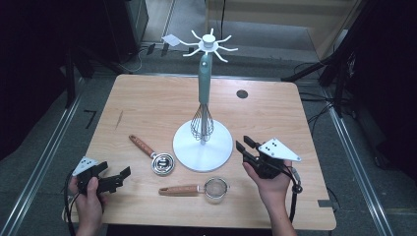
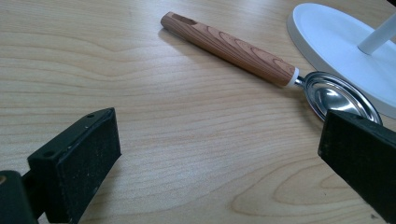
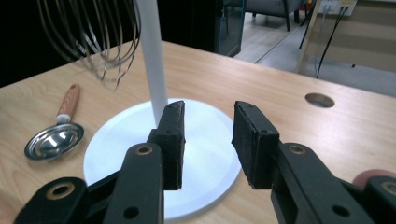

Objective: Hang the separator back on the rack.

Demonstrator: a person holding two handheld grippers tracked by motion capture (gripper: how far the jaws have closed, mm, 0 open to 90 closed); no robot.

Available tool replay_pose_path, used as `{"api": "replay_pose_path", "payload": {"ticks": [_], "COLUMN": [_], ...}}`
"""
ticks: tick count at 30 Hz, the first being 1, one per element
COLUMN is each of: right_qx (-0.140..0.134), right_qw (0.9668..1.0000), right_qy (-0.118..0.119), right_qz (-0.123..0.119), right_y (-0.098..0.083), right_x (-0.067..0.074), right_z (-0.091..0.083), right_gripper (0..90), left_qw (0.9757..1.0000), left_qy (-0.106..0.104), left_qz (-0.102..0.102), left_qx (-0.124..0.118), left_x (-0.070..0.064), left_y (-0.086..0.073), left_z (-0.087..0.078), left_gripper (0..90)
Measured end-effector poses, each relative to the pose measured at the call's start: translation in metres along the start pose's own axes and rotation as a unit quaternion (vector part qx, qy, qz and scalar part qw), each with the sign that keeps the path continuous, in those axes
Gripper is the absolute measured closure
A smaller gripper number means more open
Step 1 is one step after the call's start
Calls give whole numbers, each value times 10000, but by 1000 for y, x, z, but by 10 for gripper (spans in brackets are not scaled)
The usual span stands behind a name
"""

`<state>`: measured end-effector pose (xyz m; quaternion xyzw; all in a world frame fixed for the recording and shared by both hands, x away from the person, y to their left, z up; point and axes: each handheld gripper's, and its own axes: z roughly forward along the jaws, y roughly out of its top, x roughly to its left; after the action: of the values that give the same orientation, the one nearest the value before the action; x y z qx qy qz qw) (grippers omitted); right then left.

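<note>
- Two hand-held grippers show in the high view: the left hand-held gripper at the near left corner of the surface, the right hand-held gripper just right of the stand's base, both with jaws apart and nothing between them.
- One white stand sits mid-surface, with one whisk hanging from its hooked top.
- One measuring spoon with a wooden handle lies just left of the base; one small strainer, also wood-handled, lies near the front edge, between the two hands.
- One round hole marks the pale wood surface toward the far right; grey floor, cables and dark equipment surround it.
- Left gripper view: two black jaws stand wide apart over bare wood, the measuring spoon lying ahead with its bowl touching the rim of the stand's base.
- Right gripper view: two jaws stand moderately apart, empty, above the white base, with the pole, the whisk's wires, the spoon and the hole beyond.
</note>
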<state>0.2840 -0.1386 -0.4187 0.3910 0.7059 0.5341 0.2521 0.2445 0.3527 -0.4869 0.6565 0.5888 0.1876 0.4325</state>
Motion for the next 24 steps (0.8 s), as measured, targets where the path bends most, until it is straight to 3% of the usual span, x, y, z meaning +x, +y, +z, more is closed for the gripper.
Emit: {"api": "replay_pose_path", "payload": {"ticks": [7, 11, 15, 24], "right_qx": [240, 429, 469, 786], "right_qw": [9995, 9987, 9978, 9953], "right_qy": [183, 279, 458, 556], "right_qz": [79, 9, 84, 85], "right_y": [-24, -35, -41, -49], "right_x": [11, 17, 21, 32], "right_z": [2, 5, 7, 13], "right_gripper": [661, 679, 703, 773], "left_qw": [10000, 10000, 10000, 10000], "left_qy": [21, 41, 19, -1], "left_qz": [41, 61, 54, 56], "left_qx": [-1, 9, -11, -13], "left_x": [-1, -2, -2, -1], "left_y": [0, 0, 0, 0], "left_z": [0, 0, 0, 0], "left_gripper": [0, 0, 0, 0]}}
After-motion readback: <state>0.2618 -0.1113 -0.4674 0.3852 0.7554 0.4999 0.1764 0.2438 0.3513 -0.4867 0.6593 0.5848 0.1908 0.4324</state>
